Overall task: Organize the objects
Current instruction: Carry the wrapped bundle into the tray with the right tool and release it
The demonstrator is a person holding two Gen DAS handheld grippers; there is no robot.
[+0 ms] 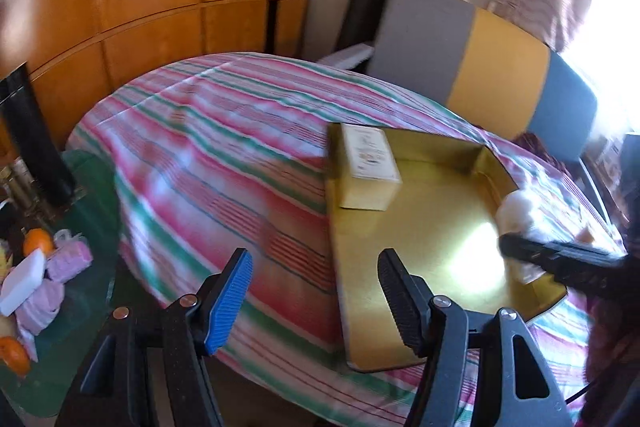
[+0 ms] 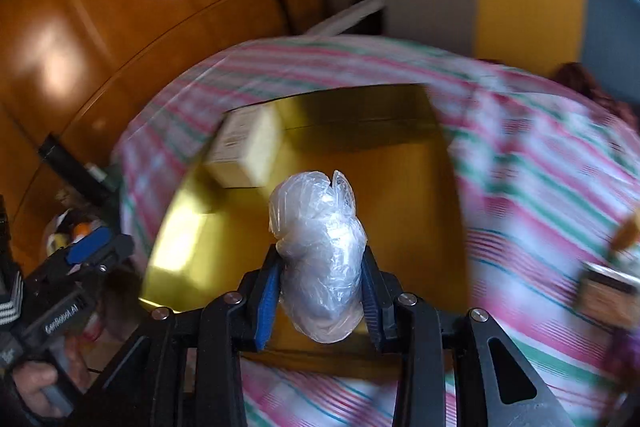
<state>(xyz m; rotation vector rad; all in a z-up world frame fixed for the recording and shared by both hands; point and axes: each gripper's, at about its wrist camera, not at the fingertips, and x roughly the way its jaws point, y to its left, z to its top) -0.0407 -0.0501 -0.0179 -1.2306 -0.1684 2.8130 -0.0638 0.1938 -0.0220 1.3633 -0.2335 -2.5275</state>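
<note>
The right gripper (image 2: 320, 291) was clamped on a plastic-wrapped bundle (image 2: 320, 255), the pads pressed against its lower flanks so that the upper part stood free above the fingers. The bundle was carried above the gold tray (image 2: 400, 195), which lay on the striped bedcover (image 2: 540, 187); this position was judged to suit a release into the tray. The wrapping was thin, crinkled and translucent, and the bundle was rounded and soft, so some deformation under the pads was expected.

The left gripper (image 1: 316, 291) was held with its jaws apart and nothing between them, above the tray's near left edge (image 1: 344, 267), probably kept clear for the next pick. Its ribbed pads (image 1: 230, 301) were blue on one finger and black on the other.

A cream box (image 1: 370, 167) had been set in the tray's far left corner, against the raised wall. The tray surface was smooth, glossy and reflective. Further items, among them oranges (image 1: 38, 241) and pink wrapped pieces (image 1: 68, 259), lay on a green surface beside the bed.
</note>
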